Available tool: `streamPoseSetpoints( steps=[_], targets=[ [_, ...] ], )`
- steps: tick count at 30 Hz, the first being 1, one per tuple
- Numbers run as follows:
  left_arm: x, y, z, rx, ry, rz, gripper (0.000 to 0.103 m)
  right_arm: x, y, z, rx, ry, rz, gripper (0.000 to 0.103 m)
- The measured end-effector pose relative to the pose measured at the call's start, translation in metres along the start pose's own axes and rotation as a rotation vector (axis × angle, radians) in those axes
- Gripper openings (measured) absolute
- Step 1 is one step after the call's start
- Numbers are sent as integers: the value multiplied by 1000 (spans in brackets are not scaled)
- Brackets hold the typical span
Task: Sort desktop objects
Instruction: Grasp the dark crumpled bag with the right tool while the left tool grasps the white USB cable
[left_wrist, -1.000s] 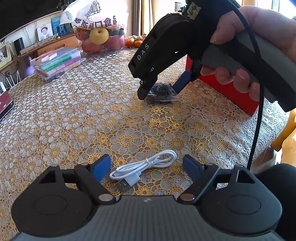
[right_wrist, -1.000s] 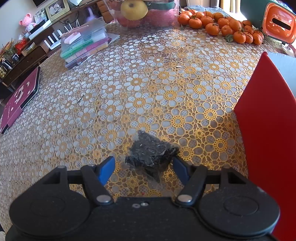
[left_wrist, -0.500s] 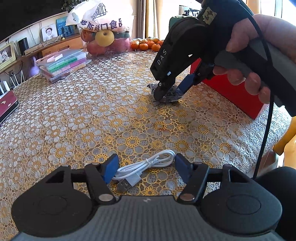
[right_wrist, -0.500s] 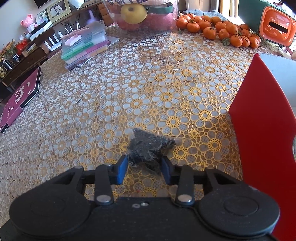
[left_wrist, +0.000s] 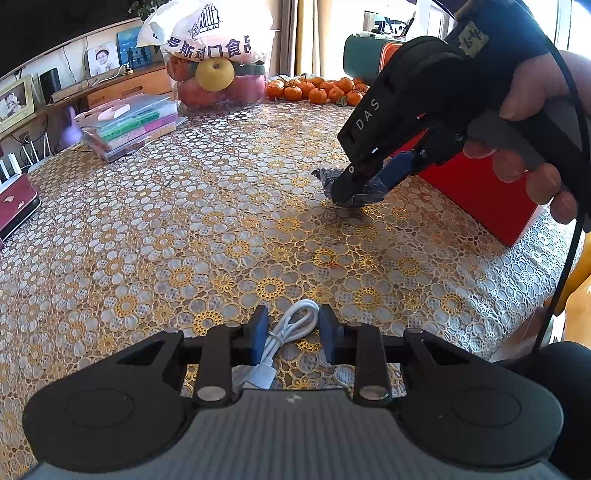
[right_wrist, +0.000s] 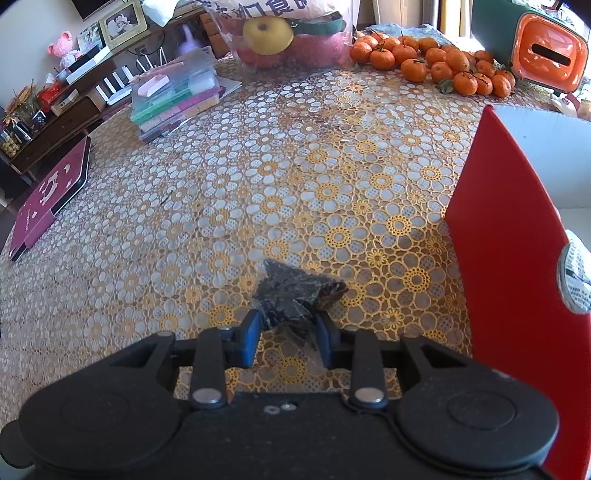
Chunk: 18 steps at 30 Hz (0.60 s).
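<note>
Left claw (left_wrist: 292, 328), its jaws just closing, pinches a white cable (left_wrist: 286, 334) on the lace-covered worktop (left_wrist: 184, 229). Right claw (right_wrist: 286, 334), also just closing, squeezes a dark packet (right_wrist: 295, 291) beside the red box (right_wrist: 509, 236); oranges (right_wrist: 428, 59) behind.

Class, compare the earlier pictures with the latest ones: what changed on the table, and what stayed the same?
Both pairs of jaws have just been closing. The left gripper narrowed around the white cable, pads at its sides. The right gripper closed onto the dark crinkly packet. Cable and packet lie where they were on the tablecloth; the red box and oranges stayed put.
</note>
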<state>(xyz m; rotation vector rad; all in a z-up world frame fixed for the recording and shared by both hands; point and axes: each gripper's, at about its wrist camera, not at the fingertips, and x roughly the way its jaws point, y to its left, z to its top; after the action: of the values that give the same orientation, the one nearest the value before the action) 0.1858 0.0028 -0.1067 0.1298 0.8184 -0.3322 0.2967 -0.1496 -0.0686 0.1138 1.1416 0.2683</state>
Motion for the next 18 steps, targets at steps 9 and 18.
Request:
streamPoseSetpoints(
  steps=[9, 18],
  targets=[
    [-5, 4, 2, -29, -8, 4, 26, -12, -4, -9, -21, -2, 16, 31],
    [-10, 4, 5, -57, -11, 19, 26, -29, -7, -13, -45, -12, 48, 31]
  ],
)
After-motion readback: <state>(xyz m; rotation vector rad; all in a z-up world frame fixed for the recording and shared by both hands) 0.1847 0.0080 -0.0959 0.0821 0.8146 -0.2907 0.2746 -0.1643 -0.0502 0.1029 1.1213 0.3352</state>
